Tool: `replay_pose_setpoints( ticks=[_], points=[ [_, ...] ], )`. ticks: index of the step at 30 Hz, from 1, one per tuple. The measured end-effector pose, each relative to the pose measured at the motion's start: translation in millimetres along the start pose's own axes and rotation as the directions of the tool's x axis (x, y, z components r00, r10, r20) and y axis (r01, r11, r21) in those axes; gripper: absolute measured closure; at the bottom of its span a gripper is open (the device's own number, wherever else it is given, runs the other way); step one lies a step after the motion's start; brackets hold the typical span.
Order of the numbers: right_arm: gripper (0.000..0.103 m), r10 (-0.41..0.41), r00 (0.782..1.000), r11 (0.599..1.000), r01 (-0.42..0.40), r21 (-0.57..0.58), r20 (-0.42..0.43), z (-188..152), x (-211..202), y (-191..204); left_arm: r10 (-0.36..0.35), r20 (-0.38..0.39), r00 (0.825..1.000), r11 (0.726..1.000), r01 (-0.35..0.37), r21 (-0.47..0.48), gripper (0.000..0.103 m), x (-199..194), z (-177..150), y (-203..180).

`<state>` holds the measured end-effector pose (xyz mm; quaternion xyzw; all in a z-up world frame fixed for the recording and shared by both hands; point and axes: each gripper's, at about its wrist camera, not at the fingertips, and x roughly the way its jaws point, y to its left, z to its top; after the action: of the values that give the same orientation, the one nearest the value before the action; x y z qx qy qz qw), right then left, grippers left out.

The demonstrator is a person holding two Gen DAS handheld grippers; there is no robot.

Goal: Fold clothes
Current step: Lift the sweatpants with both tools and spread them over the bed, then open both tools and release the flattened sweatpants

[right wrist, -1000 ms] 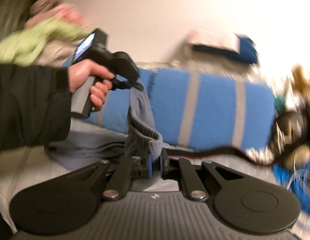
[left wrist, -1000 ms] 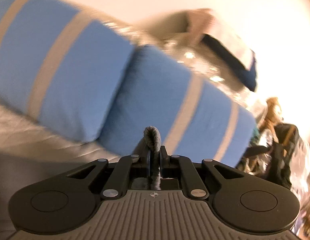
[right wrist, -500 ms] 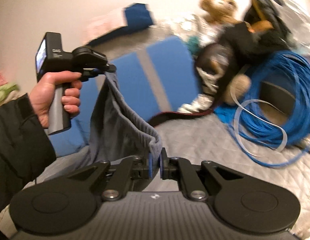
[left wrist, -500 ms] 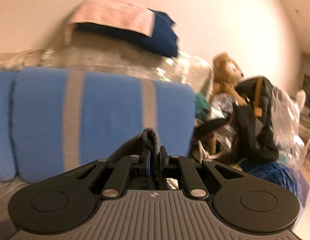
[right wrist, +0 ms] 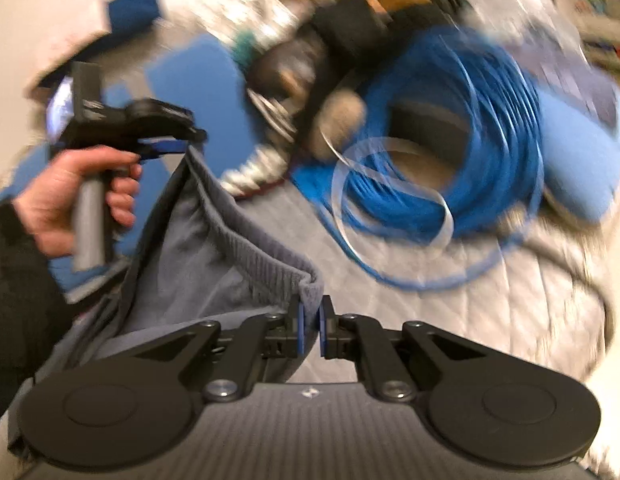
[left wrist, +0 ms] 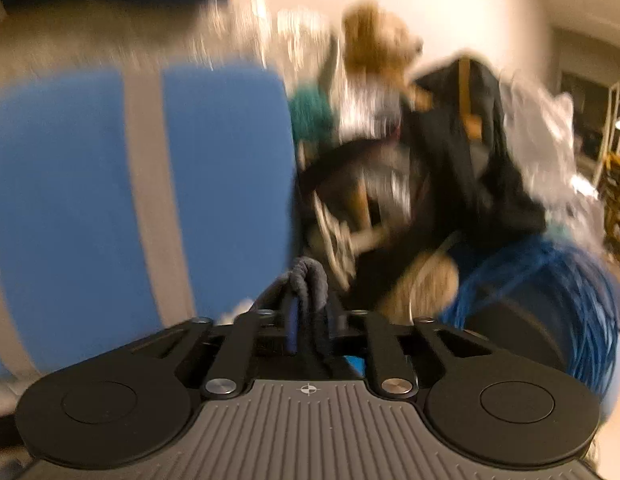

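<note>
Both views are blurred: from the left wrist, the left gripper (left wrist: 310,312) has just been opening, grey garment (left wrist: 308,280) edge loose between its jaws, blue striped cushion (left wrist: 142,200) and teddy bear (left wrist: 374,48) beyond. From the right wrist, the right gripper (right wrist: 311,330) has just been parting too, waistband at its left pad, blue cable coil (right wrist: 462,152) on the quilt (right wrist: 510,300) ahead.

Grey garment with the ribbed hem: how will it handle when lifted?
Grey garment probably floppy: it sags in a deep drape. Likely light, bunching at its ribbed hem. May slip free easily; fabric looks soft.
</note>
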<state>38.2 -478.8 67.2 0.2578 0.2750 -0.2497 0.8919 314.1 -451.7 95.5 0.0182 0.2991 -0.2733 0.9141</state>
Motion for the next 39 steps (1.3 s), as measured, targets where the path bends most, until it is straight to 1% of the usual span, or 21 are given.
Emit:
replay_pose_setpoints(
  ticks=[1, 2, 4, 6, 8, 12, 13, 15, 17, 19, 23, 25, 27, 30, 31, 33, 35, 39],
  points=[
    [0.069, -0.024, 0.999, 0.999, 0.024, 0.021, -0.027, -2, 8, -6, 0.02, -0.039, 0.999, 1.0, -0.02, 0.003, 0.041, 7, -3, 1],
    [0.065, -0.045, 0.998, 0.998, 0.047, 0.038, -0.045, -4, 15, -12, 0.035, -0.056, 0.998, 0.999, -0.034, 0.023, 0.024, 9, -7, 2],
    [0.062, -0.055, 0.998, 0.997, 0.057, 0.043, -0.03, -6, 16, -16, 0.039, -0.041, 0.998, 0.998, -0.037, 0.049, 0.022, 0, -19, 9],
    [0.039, -0.043, 0.999, 0.998, 0.044, 0.041, -0.011, -7, 12, -17, 0.035, -0.032, 0.999, 0.998, -0.033, 0.062, 0.022, -14, -30, 18],
    [0.03, -0.031, 1.0, 0.999, 0.031, 0.028, -0.001, -6, 7, -12, 0.031, -0.029, 0.999, 0.998, -0.029, 0.051, 0.021, -31, -41, 31],
    [0.014, 0.001, 1.0, 1.0, -0.001, -0.016, 0.018, -6, -8, 2, 0.006, -0.06, 0.998, 1.0, -0.005, 0.008, 0.021, -66, -59, 57],
    [0.013, 0.012, 1.0, 0.999, -0.011, -0.031, 0.021, -6, -12, 6, -0.005, -0.071, 0.997, 1.0, 0.005, 0.002, 0.021, -76, -63, 62],
    [0.008, 0.029, 0.999, 0.998, -0.028, -0.059, 0.023, -5, -17, 14, -0.03, -0.084, 0.996, 1.0, 0.03, 0.001, 0.021, -97, -72, 69],
    [0.005, 0.041, 0.999, 0.996, -0.039, -0.079, 0.022, -5, -22, 21, -0.03, -0.089, 0.996, 1.0, 0.03, -0.003, 0.021, -120, -83, 77],
    [0.005, 0.052, 0.999, 0.994, -0.05, -0.092, 0.015, -5, -27, 26, -0.023, -0.1, 0.995, 0.999, 0.019, -0.035, 0.021, -144, -95, 84],
    [0.005, 0.08, 0.997, 0.989, -0.082, -0.127, -0.019, -4, -38, 35, -0.037, -0.136, 0.99, 0.992, 0.02, -0.125, 0.021, -192, -122, 98],
    [0.005, 0.091, 0.996, 0.982, -0.093, -0.163, -0.019, -6, -48, 40, -0.046, -0.143, 0.989, 0.991, 0.028, -0.127, 0.02, -214, -135, 105],
    [0.005, 0.099, 0.995, 0.975, -0.1, -0.201, -0.019, -7, -59, 46, -0.033, -0.137, 0.99, 0.995, 0.02, -0.093, 0.02, -233, -146, 109],
    [0.003, 0.104, 0.995, 0.967, -0.103, -0.235, -0.006, -12, -74, 53, 0.031, -0.112, 0.993, 0.999, -0.035, -0.028, 0.02, -254, -163, 114],
    [0.003, 0.102, 0.995, 0.965, -0.098, -0.242, 0.001, -14, -78, 55, 0.045, -0.112, 0.993, 0.998, -0.049, -0.028, 0.02, -259, -168, 116],
    [0.003, 0.097, 0.995, 0.963, -0.09, -0.254, 0.015, -19, -87, 59, 0.062, -0.115, 0.991, 0.995, -0.071, -0.069, 0.02, -269, -176, 125],
    [0.003, 0.096, 0.995, 0.964, -0.085, -0.253, 0.028, -25, -94, 63, 0.059, -0.107, 0.993, 0.992, -0.07, -0.107, 0.02, -281, -187, 132],
    [0.002, 0.078, 0.996, 0.966, -0.065, -0.252, 0.039, -33, -98, 74, 0.059, -0.08, 0.995, 0.993, -0.067, -0.097, 0.02, -298, -210, 137]
  ],
)
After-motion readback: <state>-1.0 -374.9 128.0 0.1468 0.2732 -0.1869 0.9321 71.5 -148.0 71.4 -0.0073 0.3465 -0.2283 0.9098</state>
